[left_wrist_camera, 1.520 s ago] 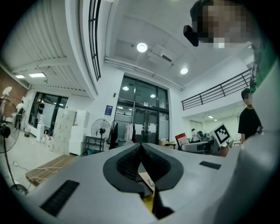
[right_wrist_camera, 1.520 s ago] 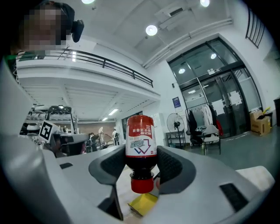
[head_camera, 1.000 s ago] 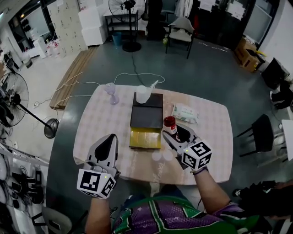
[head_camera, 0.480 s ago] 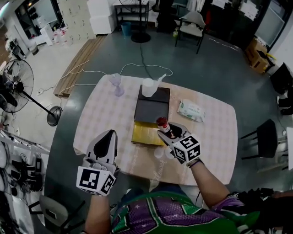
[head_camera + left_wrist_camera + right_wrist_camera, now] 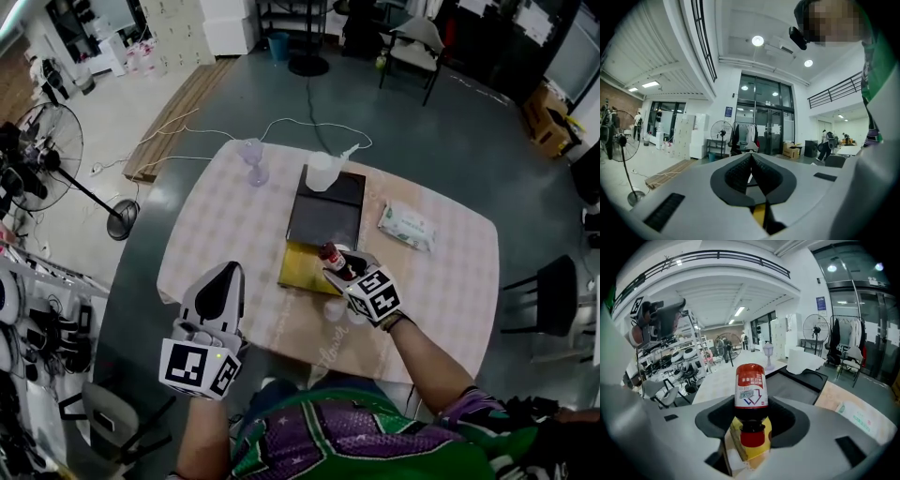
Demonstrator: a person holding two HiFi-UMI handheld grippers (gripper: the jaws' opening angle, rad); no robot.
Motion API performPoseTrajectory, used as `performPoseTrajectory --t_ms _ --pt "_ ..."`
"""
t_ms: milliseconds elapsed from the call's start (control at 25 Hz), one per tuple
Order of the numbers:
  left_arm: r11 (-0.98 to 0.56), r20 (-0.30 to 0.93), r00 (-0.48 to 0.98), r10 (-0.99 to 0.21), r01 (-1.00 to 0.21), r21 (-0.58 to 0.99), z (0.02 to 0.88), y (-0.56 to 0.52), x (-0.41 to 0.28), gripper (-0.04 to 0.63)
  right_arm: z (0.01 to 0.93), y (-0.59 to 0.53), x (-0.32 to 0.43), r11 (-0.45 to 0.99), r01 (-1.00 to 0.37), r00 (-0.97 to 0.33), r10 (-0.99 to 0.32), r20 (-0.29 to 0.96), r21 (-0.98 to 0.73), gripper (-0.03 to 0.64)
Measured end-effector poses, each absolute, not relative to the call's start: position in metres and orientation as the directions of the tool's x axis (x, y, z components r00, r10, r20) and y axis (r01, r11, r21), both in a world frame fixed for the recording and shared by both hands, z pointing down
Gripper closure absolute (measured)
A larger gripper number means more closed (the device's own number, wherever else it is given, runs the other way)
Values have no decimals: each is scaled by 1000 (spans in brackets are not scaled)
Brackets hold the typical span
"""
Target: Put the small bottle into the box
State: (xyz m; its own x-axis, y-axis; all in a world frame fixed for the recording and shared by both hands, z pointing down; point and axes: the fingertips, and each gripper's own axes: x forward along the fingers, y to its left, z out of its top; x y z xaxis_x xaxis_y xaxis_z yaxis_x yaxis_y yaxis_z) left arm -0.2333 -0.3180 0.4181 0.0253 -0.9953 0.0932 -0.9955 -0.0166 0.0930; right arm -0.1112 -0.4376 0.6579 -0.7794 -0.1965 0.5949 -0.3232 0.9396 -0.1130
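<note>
Two jaws of the right gripper [image 5: 339,267] clamp the small bottle [image 5: 750,390], yellow box [image 5: 298,270] just beneath them; left gripper [image 5: 751,161] jaws pressed together, nothing between.

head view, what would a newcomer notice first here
The small bottle with the red label, clamped in the right gripper at the yellow box, near the middle of the table. Next, the left gripper, shut and empty, held at the table's near left.
</note>
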Motion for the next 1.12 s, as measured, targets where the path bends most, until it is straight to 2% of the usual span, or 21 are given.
performPoseTrajectory --t_ms 800,1120 --pt "99 171 -80 -982 -990 105 446 -300 -249 572 762 -432 -150 988 -137 -616 -31 787 -68 393" --pt "123 181 -103 -978 -987 105 447 -296 -257 572 778 -423 -154 1000 3 -502 13 865 -13 391"
